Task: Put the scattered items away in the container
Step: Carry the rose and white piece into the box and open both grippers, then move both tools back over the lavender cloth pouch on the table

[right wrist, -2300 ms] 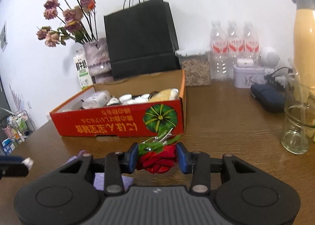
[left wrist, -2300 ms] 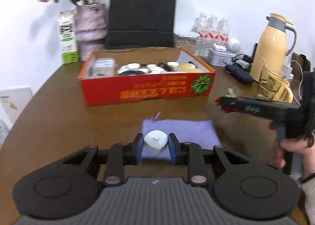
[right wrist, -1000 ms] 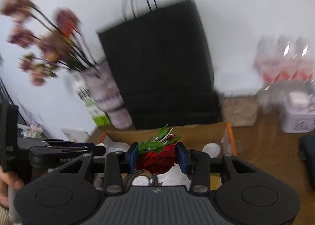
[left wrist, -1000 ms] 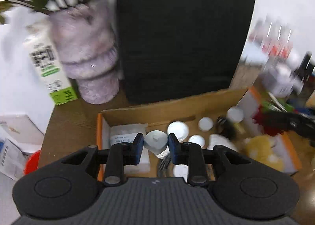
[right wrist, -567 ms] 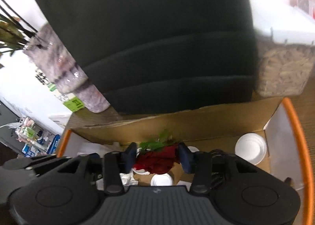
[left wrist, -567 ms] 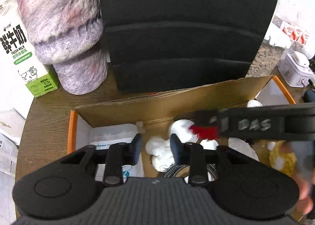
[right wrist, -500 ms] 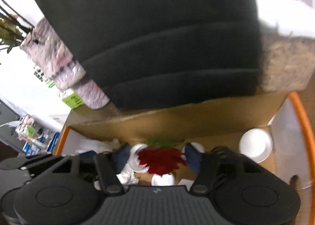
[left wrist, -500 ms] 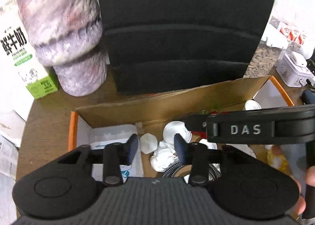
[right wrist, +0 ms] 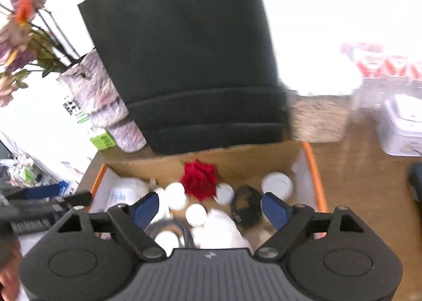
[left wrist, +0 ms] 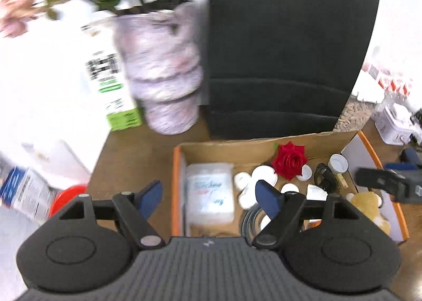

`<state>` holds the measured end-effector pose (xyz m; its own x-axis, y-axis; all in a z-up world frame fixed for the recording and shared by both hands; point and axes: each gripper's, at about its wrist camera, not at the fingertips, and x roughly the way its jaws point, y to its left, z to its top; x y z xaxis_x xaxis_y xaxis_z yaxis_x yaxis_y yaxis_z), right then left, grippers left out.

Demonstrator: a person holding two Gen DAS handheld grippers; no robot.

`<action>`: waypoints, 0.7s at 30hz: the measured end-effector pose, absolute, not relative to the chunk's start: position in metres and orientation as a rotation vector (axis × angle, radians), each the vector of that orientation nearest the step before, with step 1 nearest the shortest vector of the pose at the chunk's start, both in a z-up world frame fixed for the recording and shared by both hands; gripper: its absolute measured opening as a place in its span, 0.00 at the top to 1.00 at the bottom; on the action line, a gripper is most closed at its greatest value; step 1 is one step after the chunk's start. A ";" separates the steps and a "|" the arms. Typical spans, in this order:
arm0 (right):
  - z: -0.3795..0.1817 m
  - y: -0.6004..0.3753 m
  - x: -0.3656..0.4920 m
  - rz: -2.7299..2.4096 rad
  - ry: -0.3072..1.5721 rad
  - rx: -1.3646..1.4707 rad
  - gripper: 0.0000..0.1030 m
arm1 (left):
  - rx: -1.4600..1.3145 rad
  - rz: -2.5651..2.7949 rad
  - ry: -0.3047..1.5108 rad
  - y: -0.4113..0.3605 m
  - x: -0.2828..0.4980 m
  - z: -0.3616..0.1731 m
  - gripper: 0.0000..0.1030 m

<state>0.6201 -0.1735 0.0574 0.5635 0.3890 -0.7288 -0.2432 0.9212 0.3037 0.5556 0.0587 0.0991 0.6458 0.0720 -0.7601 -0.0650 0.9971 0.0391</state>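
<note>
Half a second ago the rose sat between the right gripper's pads and a small white piece between the left's; now both lie loose in the box [left wrist: 311, 142], and each gripper's jaws have just been opening, with nothing between them.

The box stands on the worktop [right wrist: 369, 182] in front of a black bag [right wrist: 184, 63], with a vase [left wrist: 163, 77] and a milk carton [left wrist: 110, 85] to the bag's left. The rose [right wrist: 199, 179] rests against the box's far wall, beyond the right gripper [right wrist: 211, 208] and apart from its pads. In the left view the rose [left wrist: 289, 160] lies ahead and to the right of the left gripper [left wrist: 211, 195], which hangs over the box's left end, above a white packet [left wrist: 209, 195]. White caps [left wrist: 263, 174] lie between rose and packet; which one is the dropped piece, I cannot tell.

Both grippers stand wide open, holding and touching nothing. The right gripper's tip [left wrist: 382, 182] shows at the left view's right edge, over the box's right end.
</note>
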 end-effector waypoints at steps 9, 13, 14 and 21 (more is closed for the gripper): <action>0.112 -0.225 0.518 0.315 0.775 0.075 0.08 | -0.127 0.125 0.839 0.090 0.445 0.120 0.14; 0.124 -0.237 0.474 0.323 0.737 0.037 0.08 | -0.225 0.068 0.815 0.096 0.392 0.132 0.14; 0.127 -0.239 0.461 0.332 0.725 0.028 0.08 | -0.215 0.054 0.797 0.093 0.380 0.135 0.11; 0.125 -0.238 0.381 0.435 0.659 0.034 0.05 | -0.014 -0.012 0.575 0.059 0.285 0.140 0.04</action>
<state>0.3814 -0.2378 0.1253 0.7040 0.4018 -0.5857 -0.3806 0.9096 0.1665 0.2847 0.0591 0.1398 0.8393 -0.0154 -0.5435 0.0074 0.9998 -0.0169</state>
